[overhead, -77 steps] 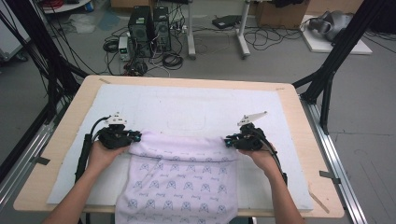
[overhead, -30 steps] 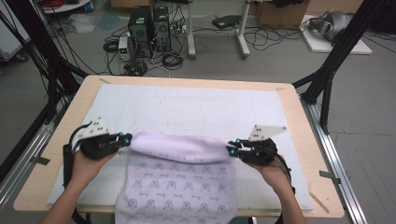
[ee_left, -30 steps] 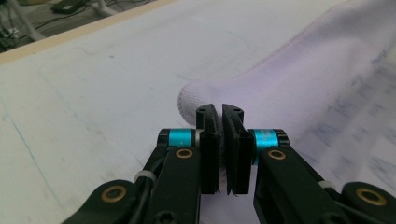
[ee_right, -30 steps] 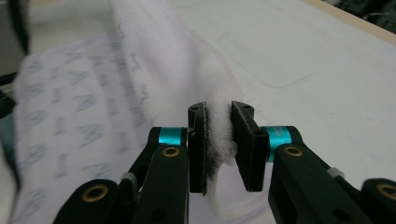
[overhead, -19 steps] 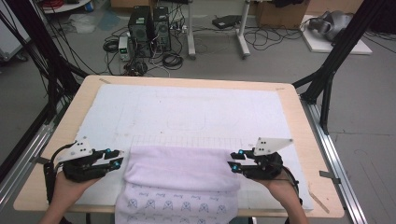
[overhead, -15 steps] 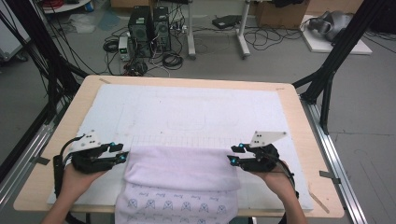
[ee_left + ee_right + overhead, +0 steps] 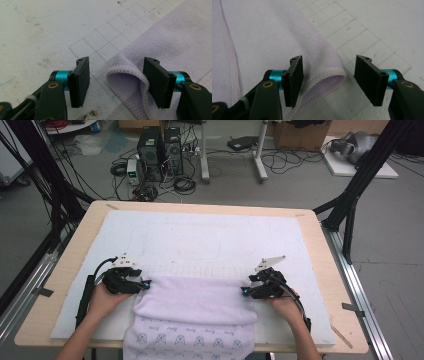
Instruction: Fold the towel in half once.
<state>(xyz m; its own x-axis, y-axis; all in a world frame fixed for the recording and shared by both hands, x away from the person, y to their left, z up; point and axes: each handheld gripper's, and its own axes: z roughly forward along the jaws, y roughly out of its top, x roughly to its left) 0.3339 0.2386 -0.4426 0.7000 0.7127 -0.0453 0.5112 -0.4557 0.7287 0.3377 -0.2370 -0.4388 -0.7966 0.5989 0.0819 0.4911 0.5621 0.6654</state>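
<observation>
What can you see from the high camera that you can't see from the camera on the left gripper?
High view alone: the whole wooden table, the white mat, both hands with the left gripper and right gripper at the ends of the folded lilac towel, its patterned layer underneath, and computers on the floor behind.

Left gripper view alone: that gripper close up, its jaws just opened, apart, one on each side of the towel's looped, stitched corner, and dirt specks on the mat.

Both: the towel, the mat's grid lines, the left gripper.
</observation>
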